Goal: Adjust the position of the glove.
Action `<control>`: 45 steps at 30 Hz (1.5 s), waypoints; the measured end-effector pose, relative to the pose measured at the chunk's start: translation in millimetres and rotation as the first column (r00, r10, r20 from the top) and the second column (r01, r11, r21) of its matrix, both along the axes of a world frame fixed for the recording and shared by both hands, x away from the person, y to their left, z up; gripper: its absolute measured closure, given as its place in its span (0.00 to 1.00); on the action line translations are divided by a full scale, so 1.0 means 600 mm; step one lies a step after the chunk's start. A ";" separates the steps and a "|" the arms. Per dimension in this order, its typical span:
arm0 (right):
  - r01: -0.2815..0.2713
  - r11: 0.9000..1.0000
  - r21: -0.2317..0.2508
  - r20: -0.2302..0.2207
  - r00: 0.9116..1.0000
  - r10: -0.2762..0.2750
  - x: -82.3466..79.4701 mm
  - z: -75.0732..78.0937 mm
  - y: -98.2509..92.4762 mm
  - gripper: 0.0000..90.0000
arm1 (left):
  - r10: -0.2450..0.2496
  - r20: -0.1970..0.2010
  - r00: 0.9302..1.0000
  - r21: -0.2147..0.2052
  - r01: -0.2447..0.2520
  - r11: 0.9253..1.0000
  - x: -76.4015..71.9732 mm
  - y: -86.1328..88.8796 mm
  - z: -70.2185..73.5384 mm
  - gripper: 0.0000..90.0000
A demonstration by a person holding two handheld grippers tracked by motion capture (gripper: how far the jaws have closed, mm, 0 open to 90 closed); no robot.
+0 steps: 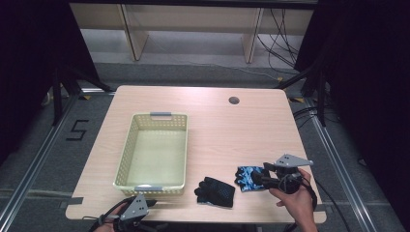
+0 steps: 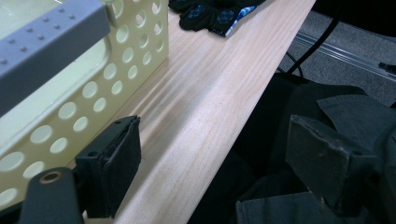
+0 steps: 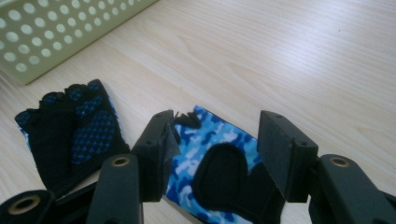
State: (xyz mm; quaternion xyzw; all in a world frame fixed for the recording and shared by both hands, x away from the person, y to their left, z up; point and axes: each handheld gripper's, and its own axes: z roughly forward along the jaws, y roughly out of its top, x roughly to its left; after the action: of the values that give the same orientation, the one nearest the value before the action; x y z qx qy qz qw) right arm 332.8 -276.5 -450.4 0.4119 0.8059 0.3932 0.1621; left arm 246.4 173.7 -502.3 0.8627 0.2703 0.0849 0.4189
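Two fingerless gloves lie near the table's front edge. A blue camouflage glove [image 1: 247, 178] [image 3: 212, 156] rests at the front right, and my right gripper [image 1: 263, 176] [image 3: 217, 149] stands open right over it, one jaw on each side. The black glove with blue dots [image 1: 216, 191] [image 3: 74, 128] [image 2: 212, 14] lies palm up just left of it. A pale yellow perforated basket [image 1: 126, 147] [image 2: 98, 84] [image 3: 56, 35] sits left of the gloves, with nothing in it. My left gripper [image 1: 140, 207] [image 2: 215, 172] hangs open at the table's front edge, below the basket's near corner.
The wooden table [image 1: 227, 130] has a round cable hole [image 1: 234, 100] at the back right. Grey handles [image 1: 160, 115] cap both short ends of the basket. Floor rails and cables run along the table's right side.
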 end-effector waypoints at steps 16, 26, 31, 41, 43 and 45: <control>0.019 0.998 -0.066 -0.028 0.999 -0.021 0.008 -0.024 -0.033 0.59 | -0.007 0.008 1.000 0.029 0.007 1.000 0.003 -0.001 0.000 0.20; -0.052 0.994 -0.091 -0.063 0.997 0.046 0.005 -0.031 -0.018 0.64 | -0.013 0.015 1.000 0.036 0.013 0.999 0.004 0.004 0.002 0.20; -0.117 0.990 -0.084 -0.092 0.990 0.109 0.003 -0.047 -0.002 0.64 | -0.009 0.006 1.000 0.017 0.009 1.000 0.002 0.001 0.001 0.20; -0.182 0.973 -0.140 -0.112 0.980 0.167 0.008 -0.065 -0.001 0.64 | -0.007 0.008 1.000 0.026 0.007 1.000 0.002 0.000 0.000 0.20; -0.204 0.968 -0.144 -0.114 0.975 0.189 0.012 -0.072 0.001 0.64 | -0.009 0.010 1.000 0.025 0.008 1.000 0.002 0.000 0.000 0.20; -0.197 0.967 -0.165 -0.127 0.976 0.177 0.011 -0.077 0.004 0.66 | -0.021 0.010 1.000 0.039 0.020 0.999 0.003 0.001 0.000 0.20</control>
State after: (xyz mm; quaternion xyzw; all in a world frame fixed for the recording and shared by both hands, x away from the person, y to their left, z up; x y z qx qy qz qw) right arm 339.7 -273.9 -496.7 0.3393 0.8805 0.3104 0.1150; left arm 248.4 174.4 -502.1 0.8729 0.2577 0.0901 0.4043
